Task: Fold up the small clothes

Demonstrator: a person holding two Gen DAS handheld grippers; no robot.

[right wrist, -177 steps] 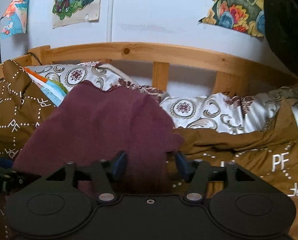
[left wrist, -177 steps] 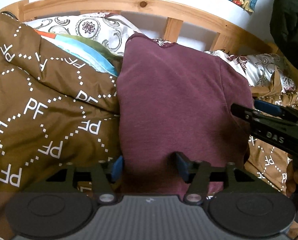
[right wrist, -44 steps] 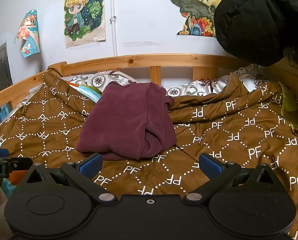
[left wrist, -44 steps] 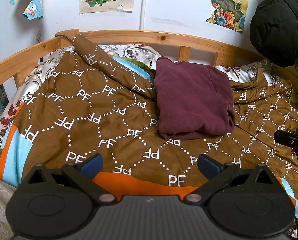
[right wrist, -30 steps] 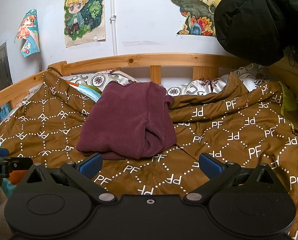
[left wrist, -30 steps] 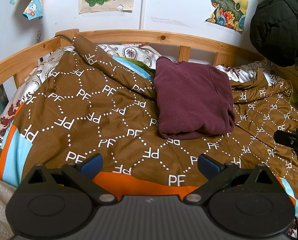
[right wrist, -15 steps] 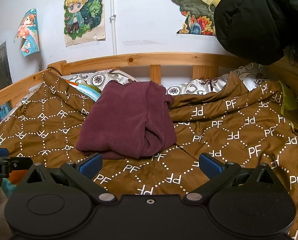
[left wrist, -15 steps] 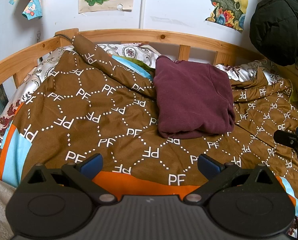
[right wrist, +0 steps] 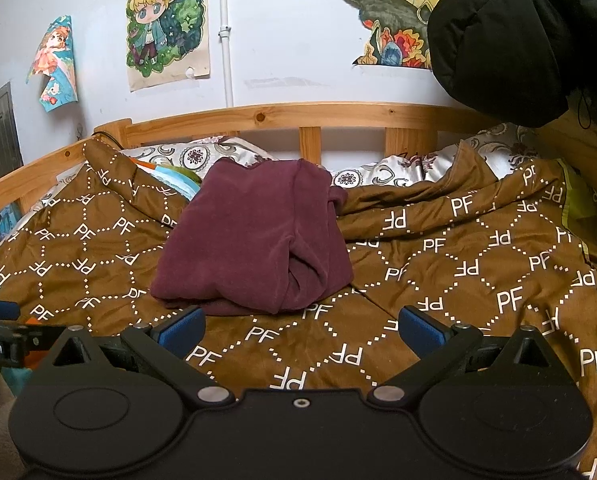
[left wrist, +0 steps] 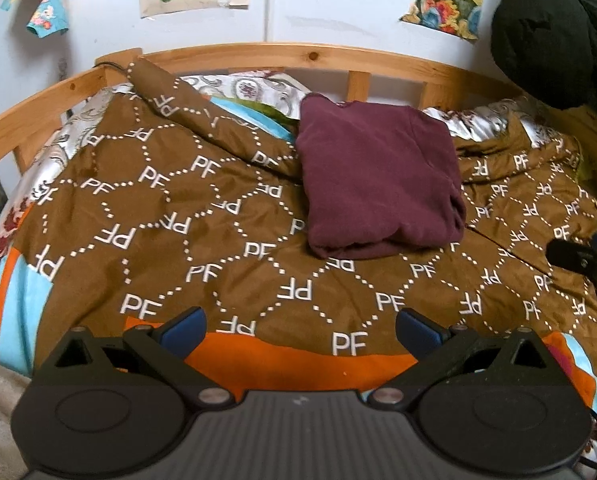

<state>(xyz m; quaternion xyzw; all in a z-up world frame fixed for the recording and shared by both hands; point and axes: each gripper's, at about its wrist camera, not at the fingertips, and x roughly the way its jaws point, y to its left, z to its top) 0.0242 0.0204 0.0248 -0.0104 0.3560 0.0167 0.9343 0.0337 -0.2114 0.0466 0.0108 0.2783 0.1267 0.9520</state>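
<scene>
The bed (left wrist: 258,54), a wooden-railed frame against a poster-hung wall, fills both views, and a brown quilt (left wrist: 158,216) printed with white letters covers nearly all of it. On that quilt, toward the headboard end, lies the maroon garment (left wrist: 378,184), already brought into a compact, roughly rectangular bundle with layered edges showing along its near side. Its long axis runs from the near edge of the bed toward the headboard, that is, away from both cameras rather than across them.

From the left hand-held gripper (left wrist: 300,326) the bundle lies ahead and somewhat to the right; from the right hand-held gripper (right wrist: 302,330) it lies ahead and somewhat to the left, so it sits between the two, roughly centred. Neither touches it: a stretch of bare quilt separates each pair of fingertips from the near edge of the cloth. In the right wrist view that edge sits close above the left finger, which suggests the right one is slightly nearer, though the difference is small.

Both stand released, jaws spread wide with nothing between the blue pads (right wrist: 182,328).

Judging by the tidy shape, the folding of this piece looks finished or nearly so; any further move would mean reaching forward along the bundle's long axis.
</scene>
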